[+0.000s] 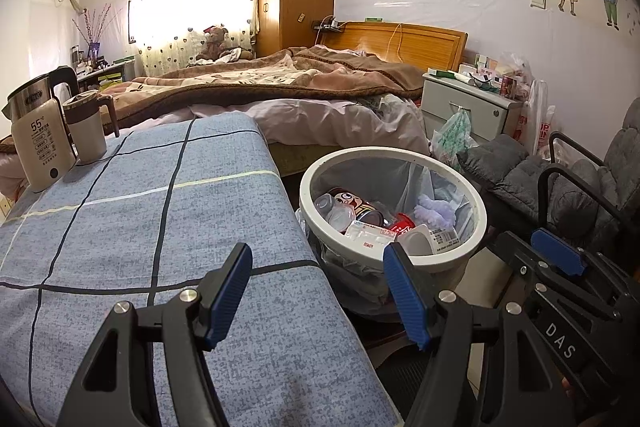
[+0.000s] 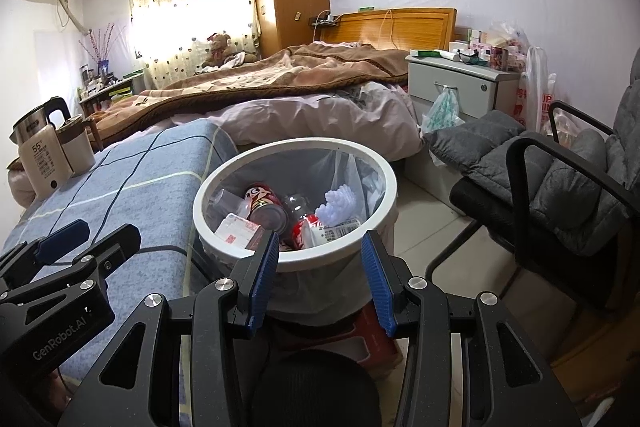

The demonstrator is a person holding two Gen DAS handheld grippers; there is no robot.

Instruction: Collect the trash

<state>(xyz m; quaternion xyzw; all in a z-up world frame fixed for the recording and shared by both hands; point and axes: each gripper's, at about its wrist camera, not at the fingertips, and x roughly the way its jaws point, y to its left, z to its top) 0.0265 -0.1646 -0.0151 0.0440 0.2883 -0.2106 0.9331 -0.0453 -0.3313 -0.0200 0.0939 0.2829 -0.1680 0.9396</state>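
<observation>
You hold both hand-held grippers, left (image 1: 320,291) and right (image 2: 320,279), open and empty near the bin (image 2: 224,183), its trash already inside.

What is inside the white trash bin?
The white trash bin holds a cartoon can, red can, clear bottles and packaging. Anything beneath them is hidden.

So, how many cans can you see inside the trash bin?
2 in the trash bin: a cartoon-face can lying toward the left, and a red can beside it near the front. More may be hidden beneath the other trash.
</observation>
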